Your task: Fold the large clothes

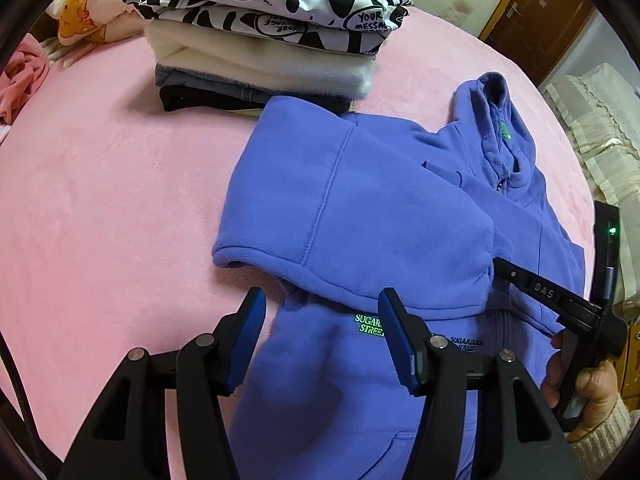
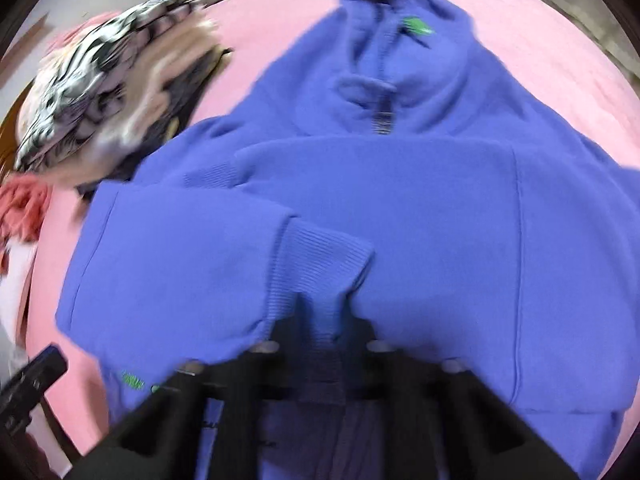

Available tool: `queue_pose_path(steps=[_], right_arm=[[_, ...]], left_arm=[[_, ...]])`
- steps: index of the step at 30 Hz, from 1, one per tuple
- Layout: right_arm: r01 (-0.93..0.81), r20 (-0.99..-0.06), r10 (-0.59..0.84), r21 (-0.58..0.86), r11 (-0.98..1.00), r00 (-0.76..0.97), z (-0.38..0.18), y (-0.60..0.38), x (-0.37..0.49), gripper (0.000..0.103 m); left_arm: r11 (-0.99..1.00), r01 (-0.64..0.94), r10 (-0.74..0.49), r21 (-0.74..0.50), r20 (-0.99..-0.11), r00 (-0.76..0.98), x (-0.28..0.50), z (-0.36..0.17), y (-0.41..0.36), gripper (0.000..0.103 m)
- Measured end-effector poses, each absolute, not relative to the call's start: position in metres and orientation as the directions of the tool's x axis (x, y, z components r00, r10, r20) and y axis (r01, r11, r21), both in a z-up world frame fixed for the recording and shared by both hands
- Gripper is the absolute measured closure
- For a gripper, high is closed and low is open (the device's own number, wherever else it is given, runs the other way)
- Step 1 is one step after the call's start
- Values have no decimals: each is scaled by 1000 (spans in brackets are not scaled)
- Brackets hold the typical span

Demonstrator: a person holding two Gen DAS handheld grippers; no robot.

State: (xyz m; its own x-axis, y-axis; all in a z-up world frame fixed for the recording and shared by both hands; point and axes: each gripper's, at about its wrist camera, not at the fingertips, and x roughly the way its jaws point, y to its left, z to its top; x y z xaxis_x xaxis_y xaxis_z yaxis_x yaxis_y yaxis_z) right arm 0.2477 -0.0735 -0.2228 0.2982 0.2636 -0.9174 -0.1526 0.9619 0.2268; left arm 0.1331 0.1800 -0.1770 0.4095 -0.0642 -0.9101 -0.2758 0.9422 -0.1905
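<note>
A purple-blue zip hoodie (image 1: 360,208) lies front up on the pink bed (image 1: 100,200), hood away from me, with green lettering on its chest. One sleeve (image 1: 344,184) is folded across the body. My left gripper (image 1: 322,300) hangs open over the hoodie's lower left part, with nothing between its blue pads (image 1: 250,332). In the blurred right wrist view my right gripper (image 2: 324,312) is shut on the ribbed sleeve cuff (image 2: 320,264) over the hoodie (image 2: 440,208). From the left wrist view the right gripper (image 1: 500,268) reaches in under the folded sleeve's edge, held by a hand (image 1: 592,396).
A stack of folded clothes (image 1: 264,40) with a black-and-white printed piece on top stands at the far side of the bed, close to the hoodie's shoulder. A crumpled pink cloth (image 1: 24,76) lies far left, a cartoon pillow (image 1: 80,12) behind it. White bedding (image 1: 600,120) is off the right edge.
</note>
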Motion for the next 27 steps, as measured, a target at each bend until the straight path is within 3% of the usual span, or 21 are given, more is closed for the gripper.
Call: queue_pose_path(steps=[9,15,18,22,24,27], right_arm=[[-212,-788,376,310,927,488,-122,-97,225,94],[-138,-730,321,301,944,603,-73,-144,222,94],[-51,-766,221,240,969,604,-81,-170,225,94],[52,-873,100,142,989,477,-133,-191,232,92],[64,-910,63,98,993,409,-155,-195,234,88],[96,-936,75,114,989,344,-182,-207,231,72]], left_arm=[[954,-242,-55,-180,-893,447,136,-161,177,46],[954,-223,-73,-202,-876,477,145,-152,175,46],[958,-206,-81,-199,-878,472,153,-156,170,46],[969,-168,-91,-183,-891,444,172,-170,160,45],[975,-152,-82,-162,-898,431,182,-176,159,43],[977,-143,-86,-157,-907,411,201,-186,164,38]])
